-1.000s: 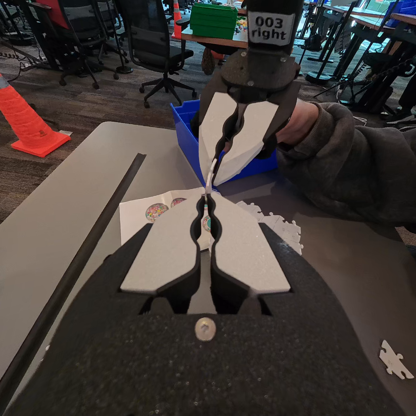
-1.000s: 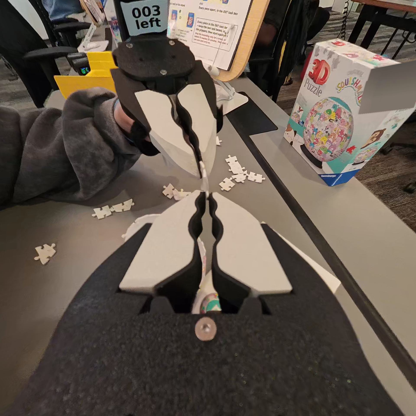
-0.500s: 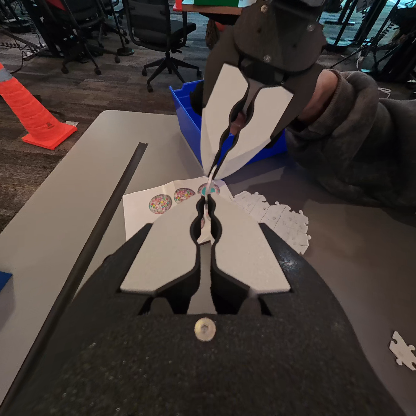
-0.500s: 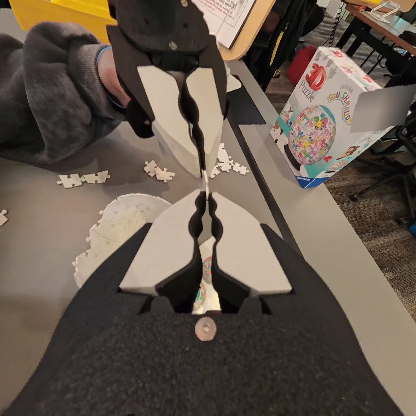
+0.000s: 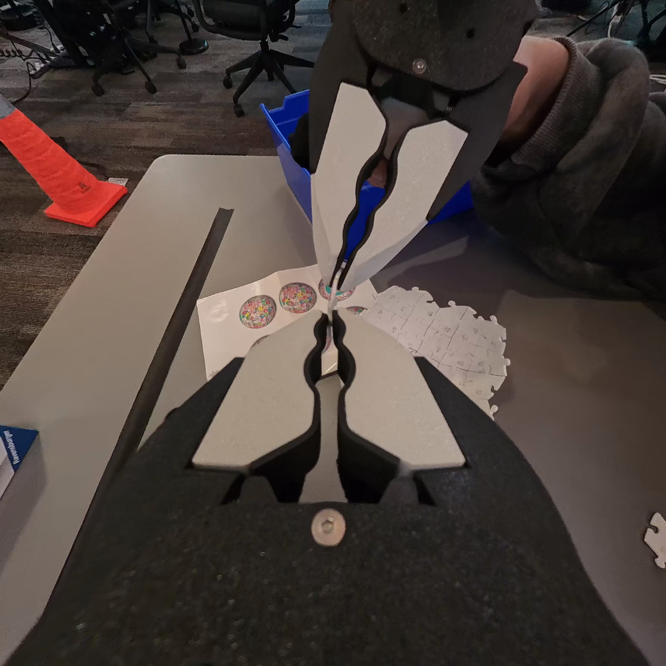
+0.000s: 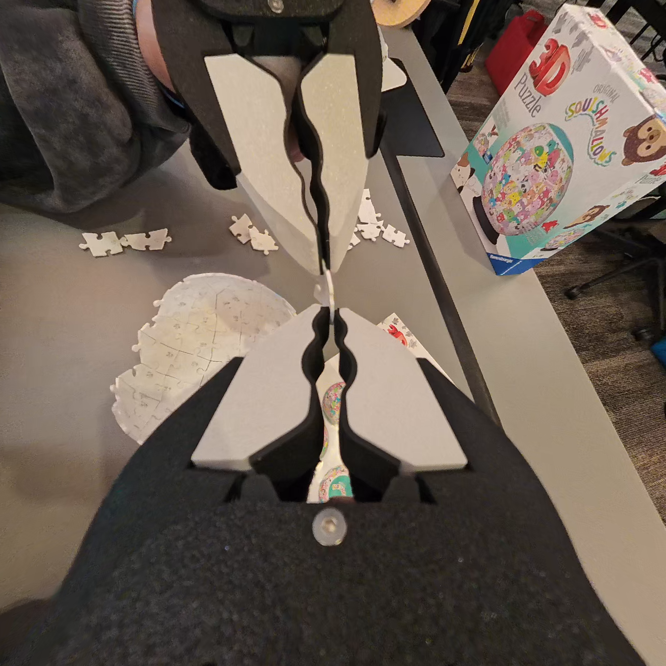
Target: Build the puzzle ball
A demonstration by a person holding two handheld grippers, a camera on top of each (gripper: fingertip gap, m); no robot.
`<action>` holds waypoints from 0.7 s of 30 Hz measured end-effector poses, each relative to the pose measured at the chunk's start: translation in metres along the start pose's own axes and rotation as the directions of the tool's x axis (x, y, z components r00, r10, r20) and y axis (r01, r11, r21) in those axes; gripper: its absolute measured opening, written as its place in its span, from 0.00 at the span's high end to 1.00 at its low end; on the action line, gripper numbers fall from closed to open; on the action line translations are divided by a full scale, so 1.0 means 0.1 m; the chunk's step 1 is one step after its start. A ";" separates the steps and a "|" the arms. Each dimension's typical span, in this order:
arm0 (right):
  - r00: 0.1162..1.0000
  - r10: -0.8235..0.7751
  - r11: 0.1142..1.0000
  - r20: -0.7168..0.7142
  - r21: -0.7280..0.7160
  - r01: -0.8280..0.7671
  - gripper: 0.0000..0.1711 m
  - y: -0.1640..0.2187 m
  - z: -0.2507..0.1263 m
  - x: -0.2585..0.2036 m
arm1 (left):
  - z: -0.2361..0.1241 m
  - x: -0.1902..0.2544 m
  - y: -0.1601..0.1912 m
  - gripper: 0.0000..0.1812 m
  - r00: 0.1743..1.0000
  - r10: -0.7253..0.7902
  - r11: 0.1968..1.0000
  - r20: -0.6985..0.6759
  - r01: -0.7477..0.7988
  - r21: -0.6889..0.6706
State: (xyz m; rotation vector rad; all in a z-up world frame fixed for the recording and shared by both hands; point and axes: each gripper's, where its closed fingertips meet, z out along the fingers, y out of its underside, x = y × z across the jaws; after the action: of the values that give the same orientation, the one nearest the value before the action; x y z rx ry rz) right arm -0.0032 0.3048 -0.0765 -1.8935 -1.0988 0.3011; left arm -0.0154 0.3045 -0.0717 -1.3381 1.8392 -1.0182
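Now the left gripper and right gripper are meeting tip to tip, both pinching small white puzzle pieces above the table. Below them, the curved assembled puzzle section is lying white side up, beside a leaflet.

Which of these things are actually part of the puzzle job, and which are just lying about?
Job: left tool, right tool, held piece, built shell, loose pieces, picture sheet.

Lying about: puzzle box, blue bin, cone, chair.
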 end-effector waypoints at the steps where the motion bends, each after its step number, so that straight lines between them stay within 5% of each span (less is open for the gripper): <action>1: 1.000 -0.004 1.000 -0.002 -0.003 0.004 0.99 0.00 0.00 0.00 | 0.00 0.01 0.01 0.99 1.000 0.000 1.000 -0.004 0.000 -0.005; 21: 1.000 0.016 0.999 -0.019 0.034 -0.015 0.99 -0.08 -0.03 0.02 | -0.02 -0.03 -0.02 0.99 1.000 -0.026 0.999 -0.003 0.027 0.026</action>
State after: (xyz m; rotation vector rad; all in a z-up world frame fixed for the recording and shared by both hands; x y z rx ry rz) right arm -0.0051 0.3062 -0.0684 -1.8723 -1.0606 0.3080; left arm -0.0153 0.3076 -0.0682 -1.3496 1.8087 -1.0547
